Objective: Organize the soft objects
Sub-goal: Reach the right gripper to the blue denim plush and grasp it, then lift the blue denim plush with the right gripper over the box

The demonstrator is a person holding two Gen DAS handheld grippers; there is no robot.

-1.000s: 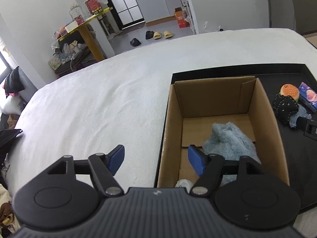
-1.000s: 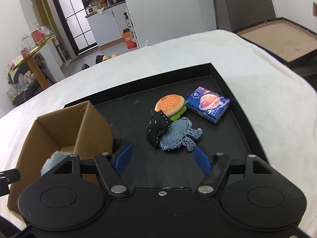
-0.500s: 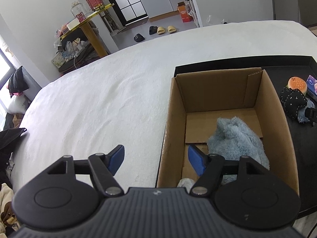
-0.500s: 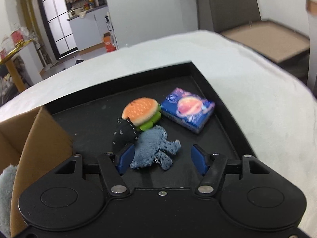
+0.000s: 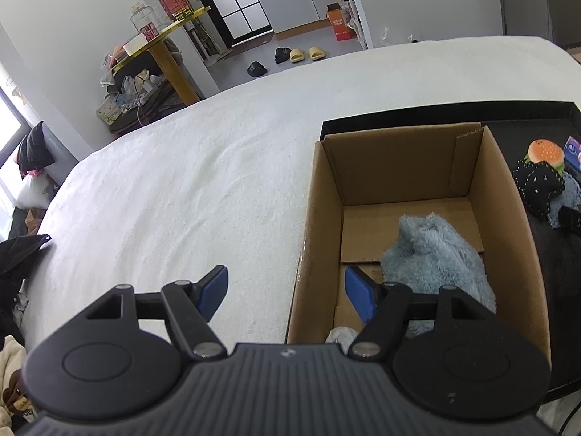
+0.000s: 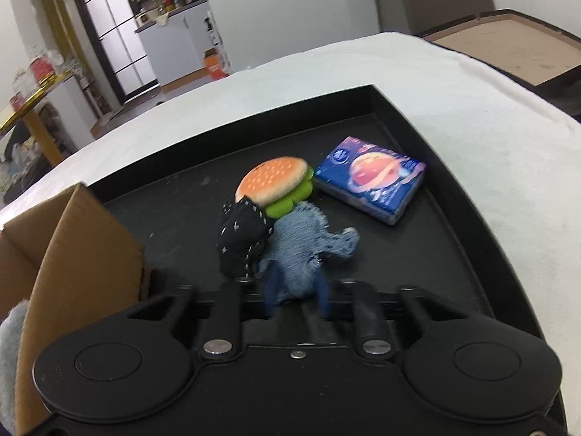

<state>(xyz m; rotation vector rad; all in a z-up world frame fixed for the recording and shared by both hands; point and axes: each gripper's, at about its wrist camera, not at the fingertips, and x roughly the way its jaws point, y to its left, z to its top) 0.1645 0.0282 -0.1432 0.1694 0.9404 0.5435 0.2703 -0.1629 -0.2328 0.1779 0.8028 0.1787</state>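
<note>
The right gripper (image 6: 295, 296) is pinching the near edge of the limp denim toy (image 6: 303, 245); it looks light and floppy. The left gripper (image 5: 287, 289) is hanging spread beside the box (image 5: 316, 218).

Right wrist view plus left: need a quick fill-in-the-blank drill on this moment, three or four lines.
1. The fluffy blue cloth lies inside the ____.
2. The right gripper is closing on the ____ toy.
3. The burger toy sits on the black ____.
4. The left gripper is ____ and holds nothing.

Missing words: cardboard box; denim; tray; open
</note>
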